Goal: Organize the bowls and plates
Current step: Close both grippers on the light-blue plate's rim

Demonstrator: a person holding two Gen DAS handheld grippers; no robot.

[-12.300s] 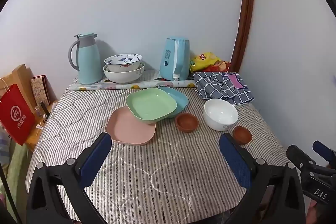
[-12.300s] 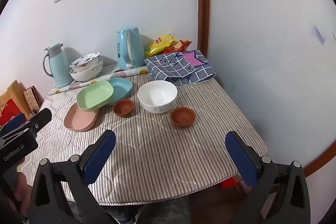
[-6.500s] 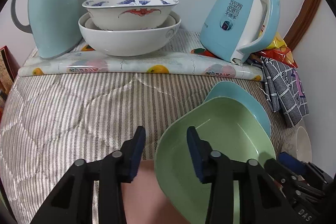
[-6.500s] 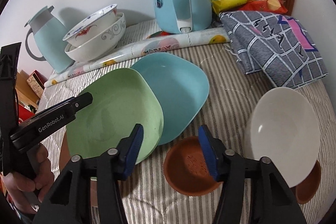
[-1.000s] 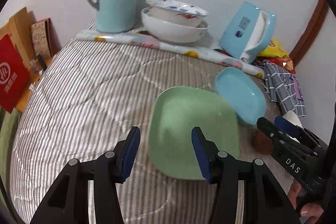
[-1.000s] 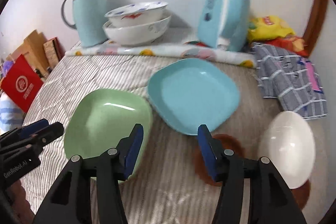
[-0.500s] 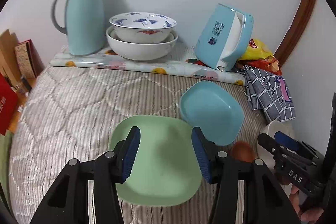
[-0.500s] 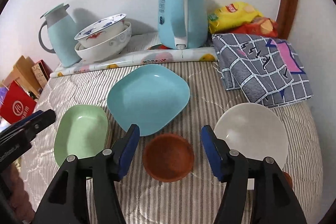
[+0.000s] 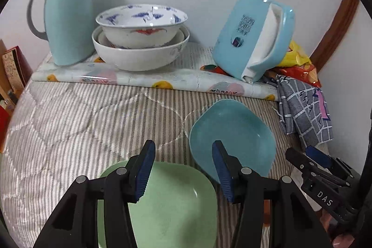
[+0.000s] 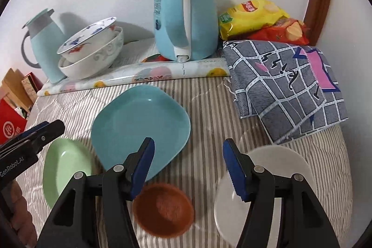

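Note:
In the left wrist view my left gripper (image 9: 183, 169) is open and holds nothing, hovering over the far edge of the green plate (image 9: 167, 206), which lies flat on the striped tablecloth (image 9: 81, 122). The blue plate (image 9: 232, 136) rests just right of it. In the right wrist view my right gripper (image 10: 188, 166) is open and empty above the cloth, with the small brown bowl (image 10: 165, 210) just below its left finger, the white bowl (image 10: 262, 192) under its right finger, and the blue plate (image 10: 141, 127) ahead on the left. The green plate (image 10: 65, 166) lies at the far left.
Along the back wall stand a teal thermos jug (image 9: 67, 15), two stacked china bowls (image 9: 139, 38) and a blue kettle (image 10: 183, 11) on a fruit-print mat (image 9: 139, 79). A folded checked cloth (image 10: 288, 90) and snack bags (image 10: 255, 15) fill the right corner. Boxes (image 10: 11, 129) sit off the left edge.
Both grippers have moved in over the table toward the back wall, so the dishes look larger. The right jaws stand slightly wider than a second ago. The dishes lie where they were.

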